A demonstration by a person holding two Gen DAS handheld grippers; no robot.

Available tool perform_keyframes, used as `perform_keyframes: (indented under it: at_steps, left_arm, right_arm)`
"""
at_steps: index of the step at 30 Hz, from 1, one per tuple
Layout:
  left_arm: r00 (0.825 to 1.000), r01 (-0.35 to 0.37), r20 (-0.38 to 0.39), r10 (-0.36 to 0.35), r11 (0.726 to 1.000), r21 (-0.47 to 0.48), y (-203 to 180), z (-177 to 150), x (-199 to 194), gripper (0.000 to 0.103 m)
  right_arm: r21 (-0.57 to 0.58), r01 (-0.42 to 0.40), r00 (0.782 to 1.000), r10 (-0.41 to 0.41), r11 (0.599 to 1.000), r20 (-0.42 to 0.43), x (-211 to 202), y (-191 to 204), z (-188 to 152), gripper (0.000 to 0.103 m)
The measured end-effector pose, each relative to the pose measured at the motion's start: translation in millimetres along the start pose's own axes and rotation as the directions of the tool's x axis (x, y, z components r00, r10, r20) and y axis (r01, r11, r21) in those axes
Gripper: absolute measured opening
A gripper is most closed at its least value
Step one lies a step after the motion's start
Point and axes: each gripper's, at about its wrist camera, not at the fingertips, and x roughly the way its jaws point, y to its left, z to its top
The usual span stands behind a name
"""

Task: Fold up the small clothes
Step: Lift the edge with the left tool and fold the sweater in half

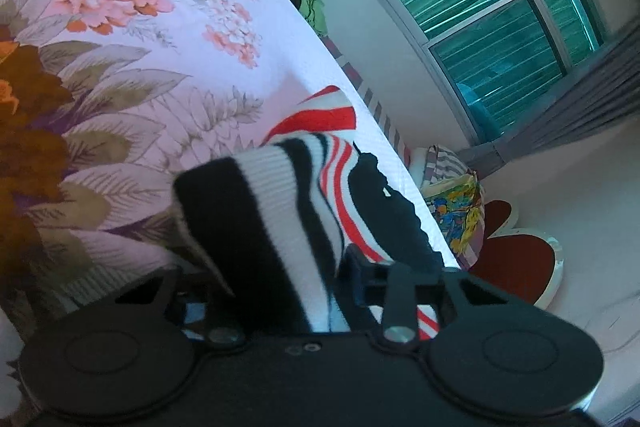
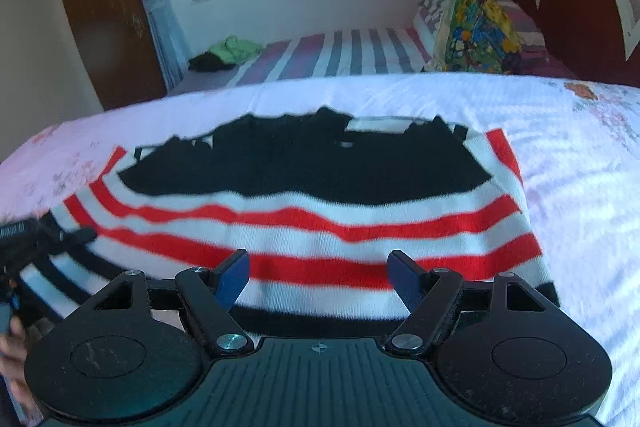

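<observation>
A knitted sweater [image 2: 304,227], black at the top with red, white and black stripes, lies flat on the floral bed sheet [image 2: 560,167]. My right gripper [image 2: 320,275] is open just above its near hem, blue pads wide apart and nothing between them. In the left wrist view a bunched striped part of the sweater [image 1: 280,219] rises between the jaws of my left gripper [image 1: 288,279], which is shut on it; the fabric hides one finger. In the right wrist view the left gripper [image 2: 44,239] sits at the sweater's left edge, by the sleeve.
A second bed with a striped cover [image 2: 340,55] stands behind, carrying a colourful bag [image 2: 476,35] and green clothes [image 2: 232,51]. A red headboard [image 2: 572,7] is at the right and a brown wardrobe [image 2: 104,7] at the left. A person's hand [image 2: 12,347] shows at the lower left.
</observation>
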Motion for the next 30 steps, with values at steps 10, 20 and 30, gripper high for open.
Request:
perform_keyframes:
  at_steps: [10,20,30]
  left_arm:
    - [0.997,0.041,0.052,-0.048,0.991,0.129,-26,-4,-18,0.018]
    - [0.97,0.217,-0.04,-0.241,0.775,0.594,-152,-53,-26,0.017]
    - [0.954,0.293,-0.262,-0.145,0.627,0.721,-191,-155,5,0.018]
  right_arm:
    - [-0.221,0.099,0.995,-0.097,0.97,0.017,34,28,-26,0.081]
    - [-0.049,0.033,0.999,-0.031,0.998,0.038,3,-18,-12,0.082]
    - [0.084,0.119,0.993,-0.119,0.989,-0.008,-46,-112,-26,0.082]
